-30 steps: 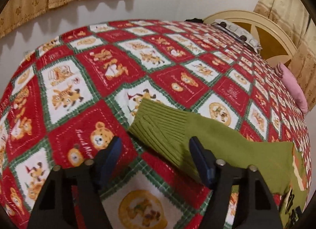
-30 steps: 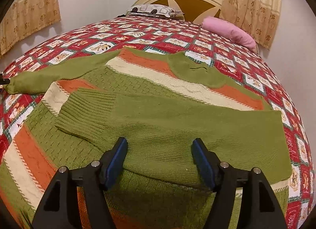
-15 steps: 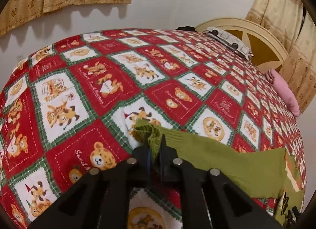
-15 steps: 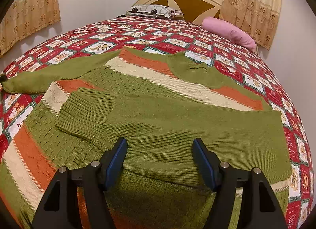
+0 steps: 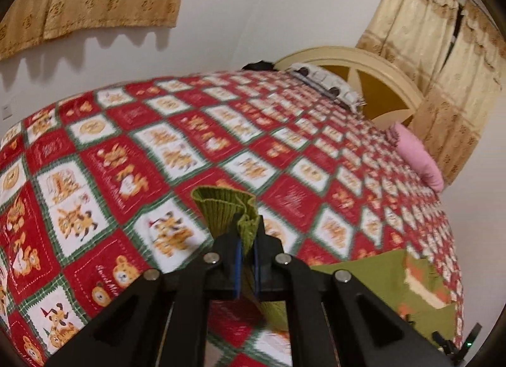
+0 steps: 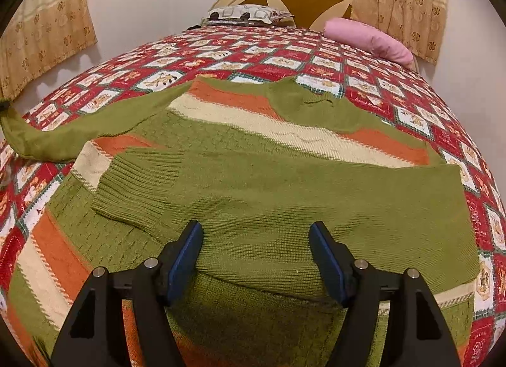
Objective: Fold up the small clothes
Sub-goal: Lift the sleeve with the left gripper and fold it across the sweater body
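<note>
Your left gripper [image 5: 247, 242] is pinched tight on the ribbed cuff [image 5: 225, 206] of the green sweater's [image 6: 253, 152] outstretched sleeve [image 6: 79, 133], clear of the patchwork bedspread [image 5: 126, 158]. Carry it across the sweater's body, which lies flat on the bed, and lay it straight beside the 1 sleeve already folded over [image 6: 284, 202]; keep the knit from twisting. Your right gripper [image 6: 256, 259] hangs spread just above that folded sleeve, holding nothing. The left view is blurred, and the sweater's lower hem is cut off behind the right gripper.
</note>
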`<action>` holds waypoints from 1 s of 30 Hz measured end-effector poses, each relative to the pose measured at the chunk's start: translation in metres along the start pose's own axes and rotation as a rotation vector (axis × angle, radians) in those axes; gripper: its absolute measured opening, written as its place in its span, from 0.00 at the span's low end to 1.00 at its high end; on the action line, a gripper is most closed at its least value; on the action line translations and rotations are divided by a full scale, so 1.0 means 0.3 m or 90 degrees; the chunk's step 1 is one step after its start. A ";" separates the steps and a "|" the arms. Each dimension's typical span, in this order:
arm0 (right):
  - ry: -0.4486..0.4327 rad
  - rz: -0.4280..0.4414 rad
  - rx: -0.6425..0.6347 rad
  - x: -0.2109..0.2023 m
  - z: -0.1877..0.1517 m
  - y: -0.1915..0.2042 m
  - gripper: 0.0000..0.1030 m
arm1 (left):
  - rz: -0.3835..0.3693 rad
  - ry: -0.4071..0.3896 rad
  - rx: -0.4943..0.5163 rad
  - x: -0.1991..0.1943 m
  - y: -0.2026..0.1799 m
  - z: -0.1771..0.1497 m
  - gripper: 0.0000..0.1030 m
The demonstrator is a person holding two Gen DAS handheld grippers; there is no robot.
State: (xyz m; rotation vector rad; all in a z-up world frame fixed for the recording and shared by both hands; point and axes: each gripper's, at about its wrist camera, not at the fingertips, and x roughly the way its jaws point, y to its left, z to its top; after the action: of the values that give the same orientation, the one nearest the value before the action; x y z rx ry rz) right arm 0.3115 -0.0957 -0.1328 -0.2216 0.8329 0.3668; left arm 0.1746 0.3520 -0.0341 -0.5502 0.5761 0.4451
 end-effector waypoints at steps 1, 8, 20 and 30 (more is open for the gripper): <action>-0.006 0.002 0.004 -0.013 0.003 -0.002 0.69 | -0.005 -0.004 0.005 -0.015 -0.019 0.007 0.06; -0.067 0.017 0.017 -0.164 0.021 -0.043 0.69 | -0.052 -0.050 0.023 -0.125 -0.144 0.074 0.06; -0.082 0.038 0.043 -0.303 -0.060 -0.120 0.69 | -0.200 -0.062 0.099 -0.222 -0.559 0.072 0.06; -0.077 0.042 0.060 -0.388 -0.149 -0.200 0.69 | -0.308 -0.016 0.177 -0.210 -0.983 -0.084 0.06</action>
State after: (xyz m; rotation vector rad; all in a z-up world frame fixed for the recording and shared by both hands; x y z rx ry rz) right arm 0.2336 -0.1922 -0.0716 -0.0826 0.7372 0.3984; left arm 0.2747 0.0960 0.0923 -0.3983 0.4521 -0.0861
